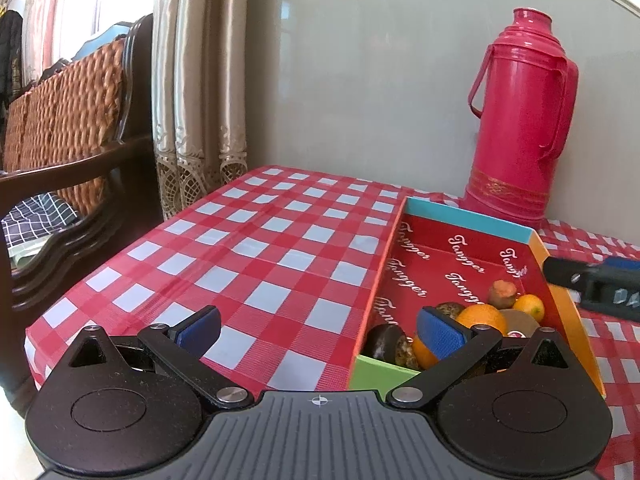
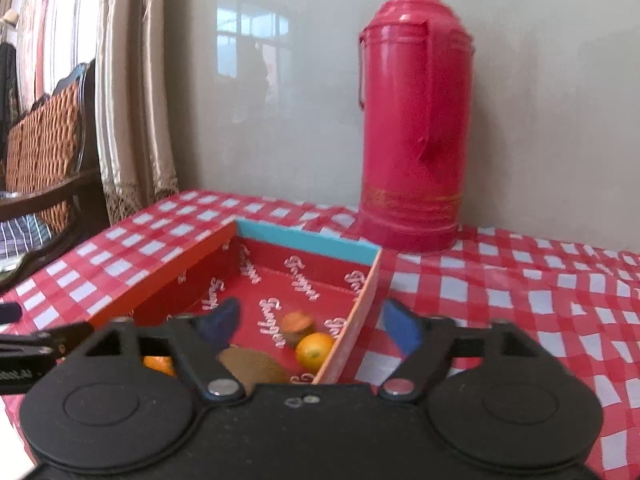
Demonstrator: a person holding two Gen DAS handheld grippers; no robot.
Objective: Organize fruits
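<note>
On the red-and-white checked tablecloth (image 1: 256,248), against a pale wall:

1. Cardboard box (image 1: 468,219), red inside with white script, turquoise far wall, orange right wall, green near wall. It stands open-topped just in front of the thermos, evidently serving as the collecting tray for the fruit.
2. Fruit, all gathered at the box's near end, none visible on the cloth: a large orange (image 1: 482,316); a small mandarin (image 2: 314,350) against the right wall; a kiwi (image 2: 252,366); a brownish fruit with an orange-pink cut top (image 2: 298,326), kind uncertain; a dark round fruit (image 1: 386,342) in the near left corner; parts of others hidden behind the fingers. The far half of the box is bare, so there is room to spread them.
3. Left gripper (image 1: 320,330): jaws spread wide, nothing between them. Its right pad overlaps the box's near corner in view; the left pad is over cloth. It appears to be waiting.
4. Right gripper (image 2: 312,328): jaws spread, holding nothing, straddling the box's right wall, one finger over the fruit and one over the cloth outside. This suggests a piece just let go.
5. Pink-red thermos (image 2: 414,120), upright behind the box, apart from the fruit.
6. Wooden chair with woven cushion (image 1: 68,120) and curtains (image 1: 196,80), left, beyond the table.
</note>
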